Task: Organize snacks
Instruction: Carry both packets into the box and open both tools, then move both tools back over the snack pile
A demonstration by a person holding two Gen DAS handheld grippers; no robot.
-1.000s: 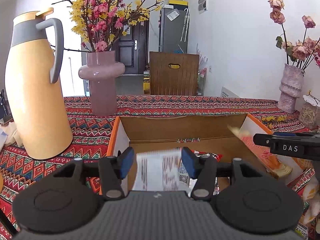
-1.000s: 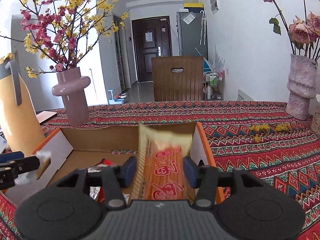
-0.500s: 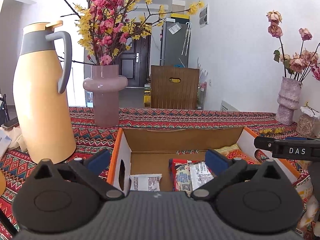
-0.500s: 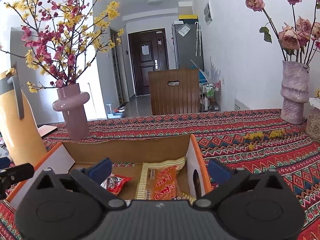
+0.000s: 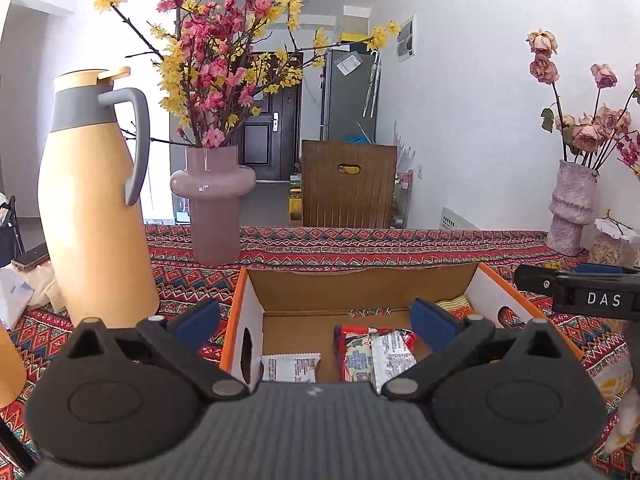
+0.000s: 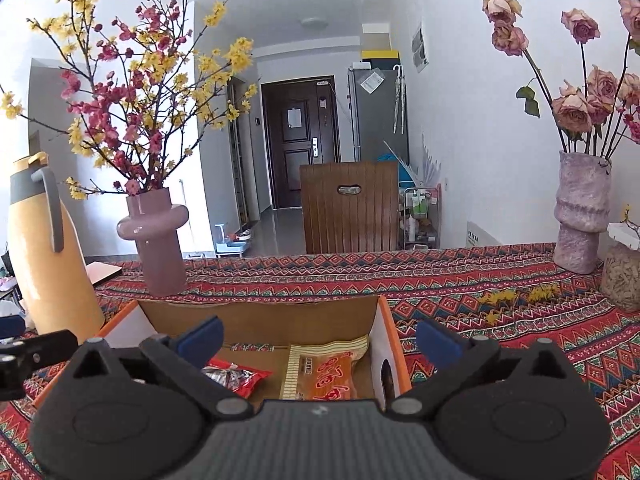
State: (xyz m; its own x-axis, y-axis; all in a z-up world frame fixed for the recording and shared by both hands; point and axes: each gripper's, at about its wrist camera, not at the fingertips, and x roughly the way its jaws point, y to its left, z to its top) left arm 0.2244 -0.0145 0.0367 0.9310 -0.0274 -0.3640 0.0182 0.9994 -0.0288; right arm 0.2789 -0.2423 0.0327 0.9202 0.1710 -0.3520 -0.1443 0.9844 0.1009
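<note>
Nearest the lens, 2 handheld grippers are hovering over an open cardboard box [image 5: 360,288], each with its blue-padded jaws spread wide and nothing between them: the left gripper [image 5: 316,322] and the right gripper [image 6: 318,338] have just been opening. Below them, the snacks are lying on the box's brown floor: a small white crinkled packet [image 5: 290,367] near the left wall, a red-and-white wrapper [image 5: 374,354] at the middle, and a flat orange pack [image 6: 332,372] against the right wall. Judging by that, at least 3 packets are already stowed, while a pale bag [image 5: 612,380] is lying outside the box on the right, so sorting is probably still unfinished. Around the box, a woven red zigzag tablecloth [image 6: 480,280] is covering the table. Farther back, a tall matte yellow jug [image 5: 92,216] with a grey handle is standing beside a glossy mauve vase [image 5: 214,200] of pink and yellow blossom.
</note>
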